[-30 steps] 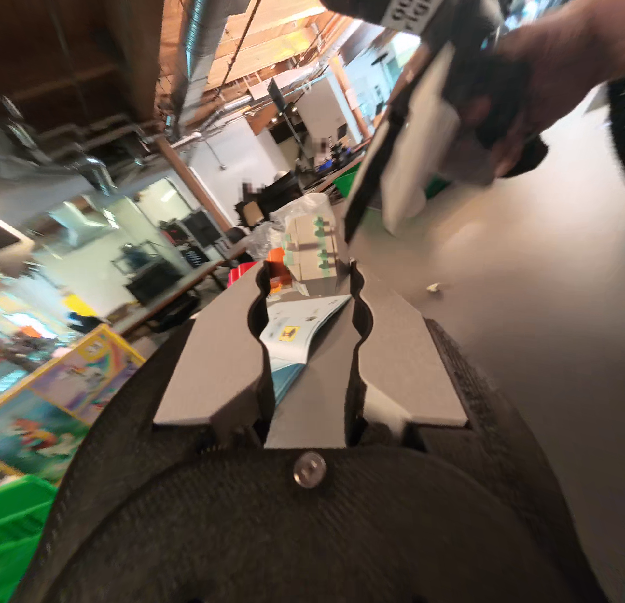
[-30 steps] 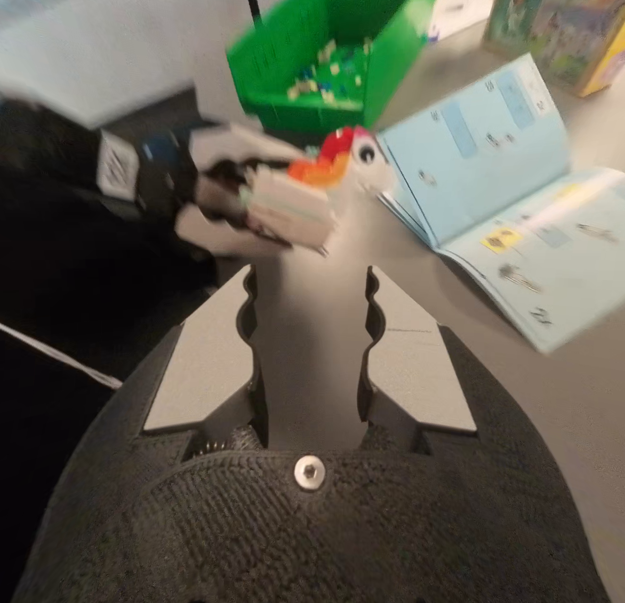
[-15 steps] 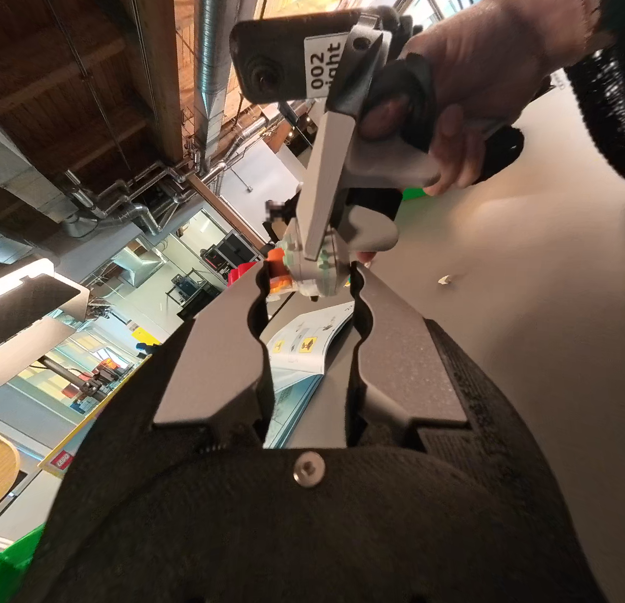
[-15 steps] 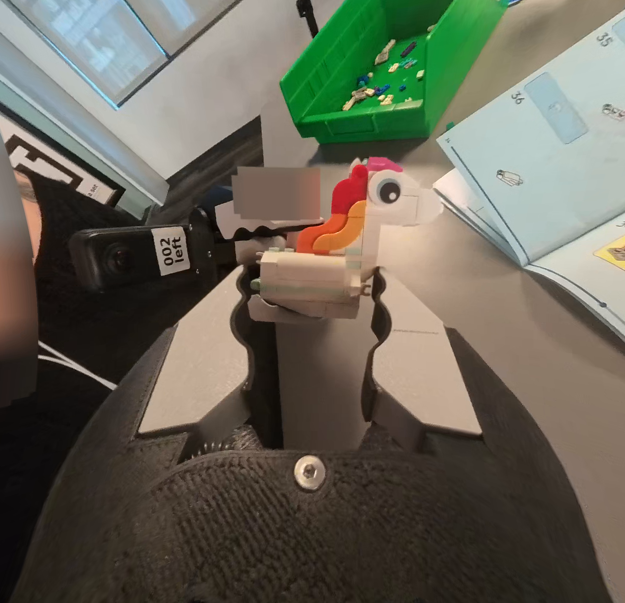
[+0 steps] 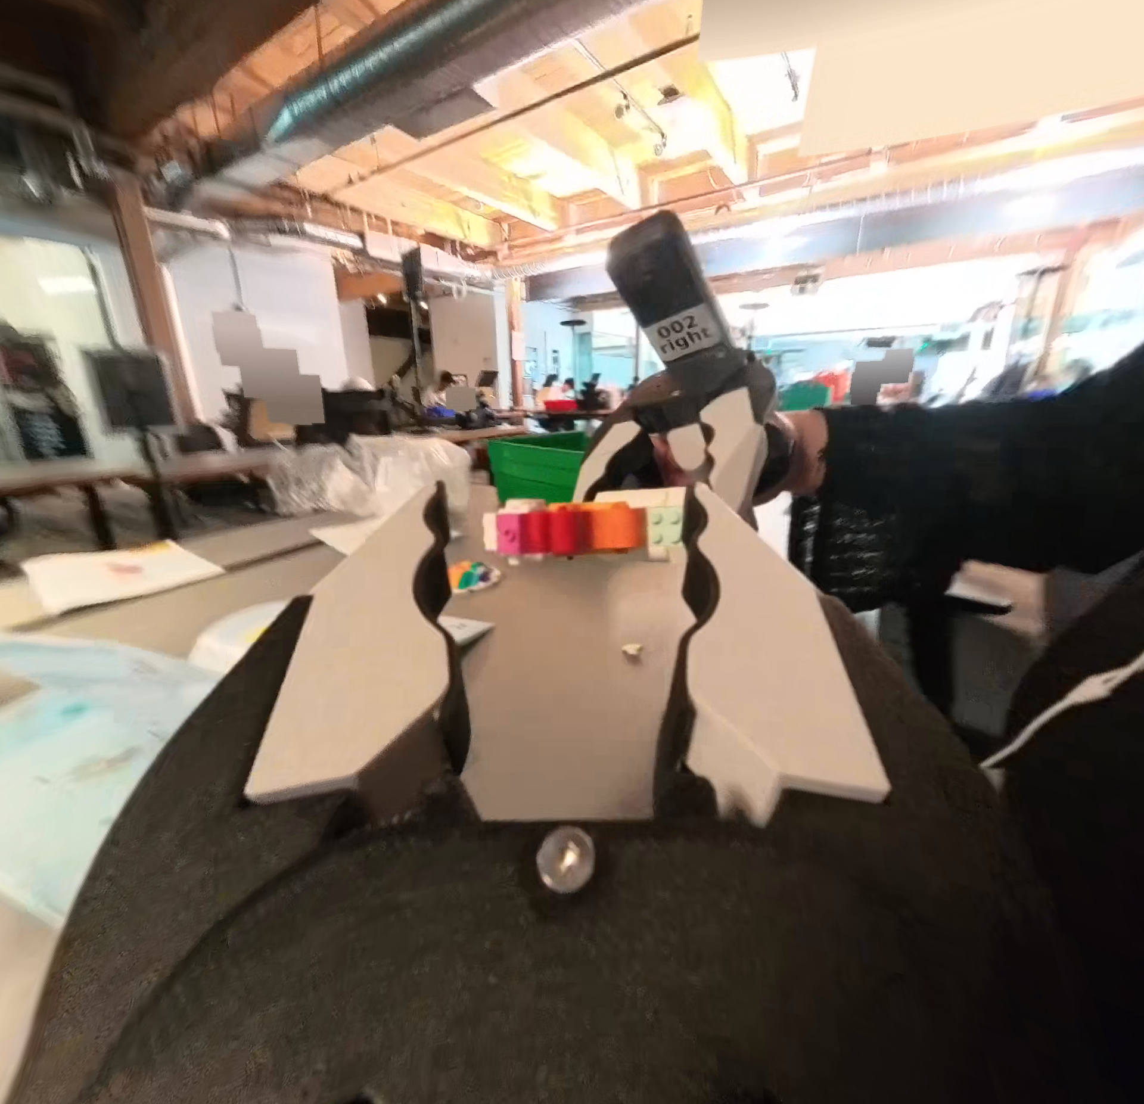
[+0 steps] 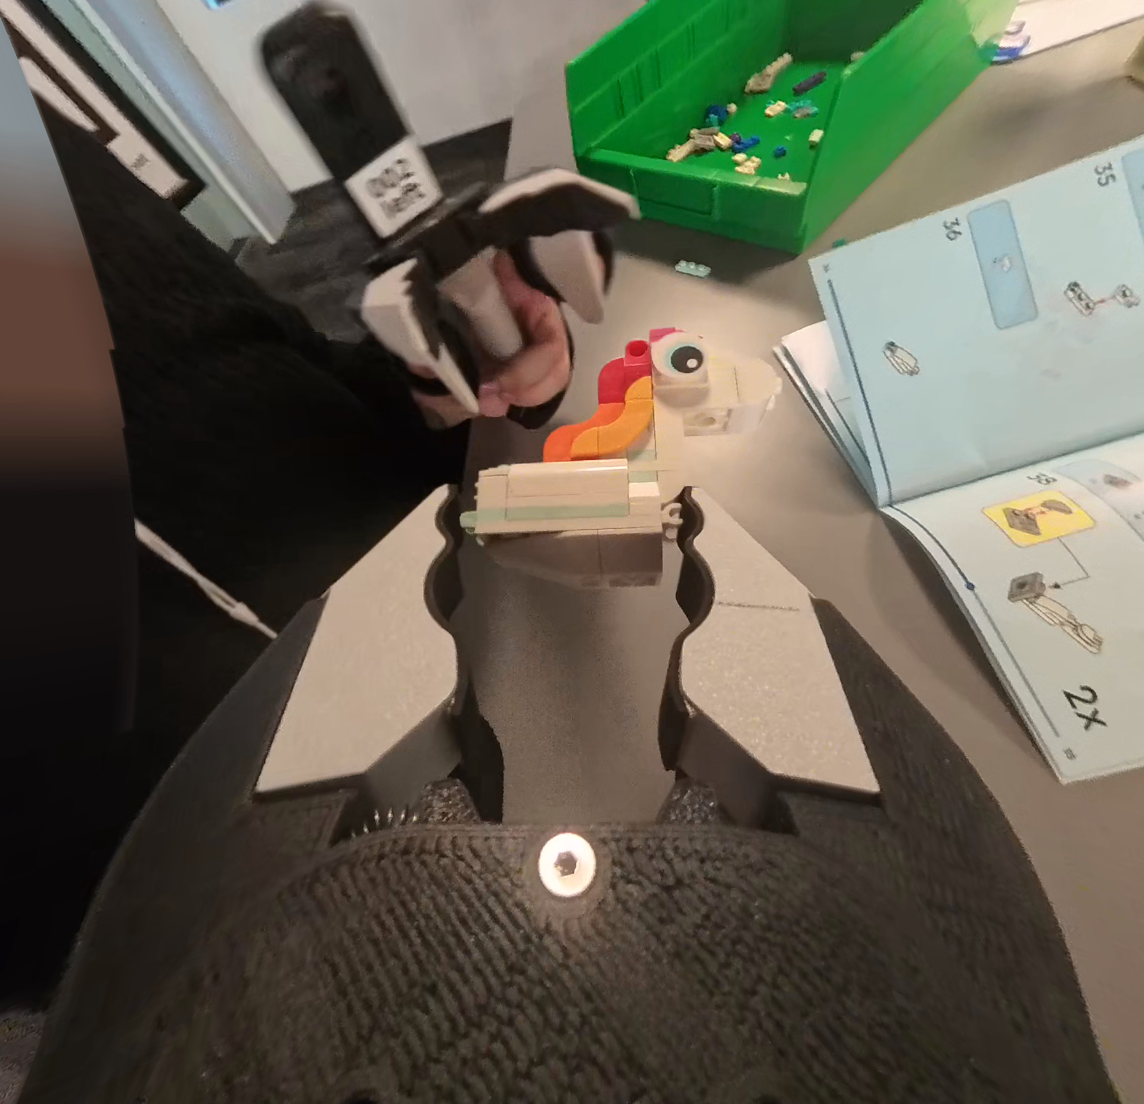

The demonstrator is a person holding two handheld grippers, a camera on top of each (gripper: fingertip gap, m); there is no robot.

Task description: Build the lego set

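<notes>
A lego unicorn point(image 6: 576, 505) has a white body, an orange and red mane and a big eye. My right gripper point(image 6: 566, 505) is shut on its body and holds it above the grey table point(image 6: 774, 486). My left gripper point(image 6: 531, 361) is open and empty, up and to the left of the unicorn, apart from it. In the left wrist view the left gripper point(image 5: 566, 498) is wide open. Beyond it the unicorn point(image 5: 582, 529) shows from above, held by the right gripper point(image 5: 681, 461).
A green bin point(image 6: 743, 164) with several loose bricks stands at the back. An open instruction booklet point(image 6: 990, 362) lies at the right. A small mint brick point(image 6: 692, 268) lies before the bin. A tiny piece point(image 5: 631, 648) and a coloured part point(image 5: 473, 576) lie on the table.
My right gripper has shut on the unicorn's body. My left gripper has let go of it, opened wider and drawn back up and to the left.
</notes>
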